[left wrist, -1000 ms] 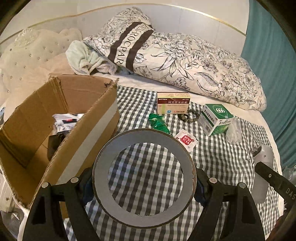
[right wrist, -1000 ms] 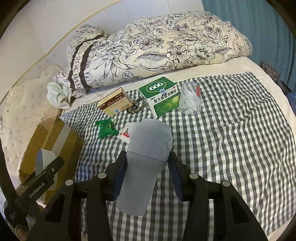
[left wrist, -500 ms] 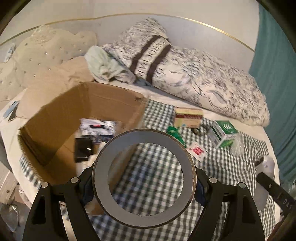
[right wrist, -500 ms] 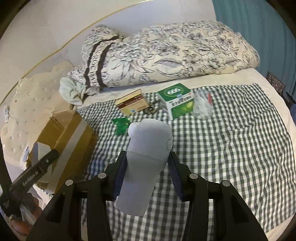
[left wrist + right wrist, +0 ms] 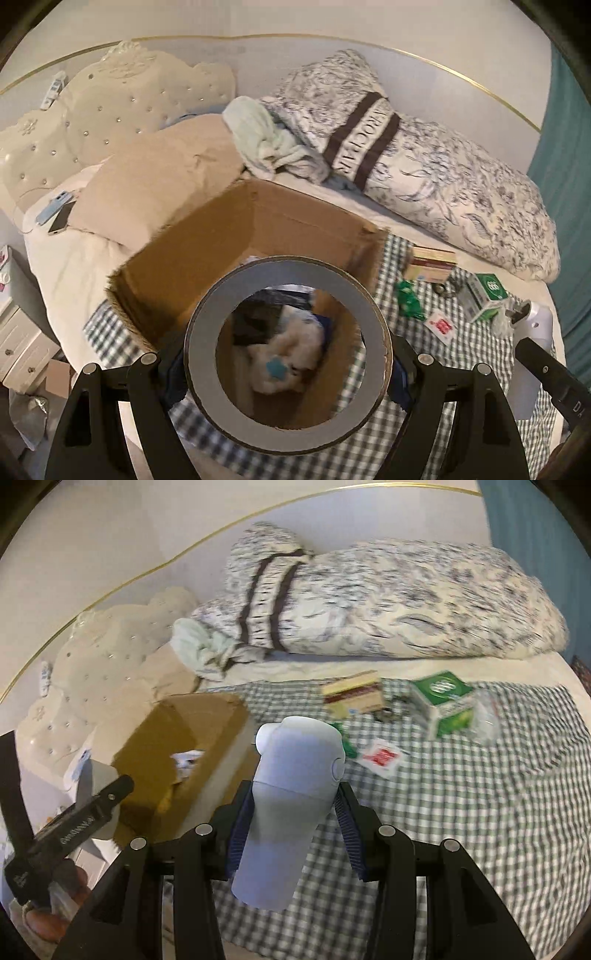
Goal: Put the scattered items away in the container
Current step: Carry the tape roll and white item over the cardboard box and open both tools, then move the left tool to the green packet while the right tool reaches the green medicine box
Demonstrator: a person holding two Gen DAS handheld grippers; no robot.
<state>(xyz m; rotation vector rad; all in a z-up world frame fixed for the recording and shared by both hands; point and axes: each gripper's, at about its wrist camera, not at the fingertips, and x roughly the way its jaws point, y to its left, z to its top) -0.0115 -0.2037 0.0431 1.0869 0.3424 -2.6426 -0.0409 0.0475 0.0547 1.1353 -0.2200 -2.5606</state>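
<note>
The left gripper is clamping a grey tape roll over the open cardboard box (already holding items). The right gripper is gripping a white device beside the box; a green carton, red sachet and striped box are lying on the checked cloth.

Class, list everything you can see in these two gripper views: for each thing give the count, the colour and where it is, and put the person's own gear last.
tape roll: one, grey, in the left gripper, over the box
white device: one, white, in the right gripper
cardboard box: one, brown, on the bed, holding several items
green carton: one, green and white, on the checked cloth
red-striped carton: one, cream and red, beside it
green packet: one, on the cloth
red sachet: one, white and red, on the cloth
checked cloth: one, grey and white
floral quilt: one, rolled up behind
left gripper: black
right gripper: black, blue pads
</note>
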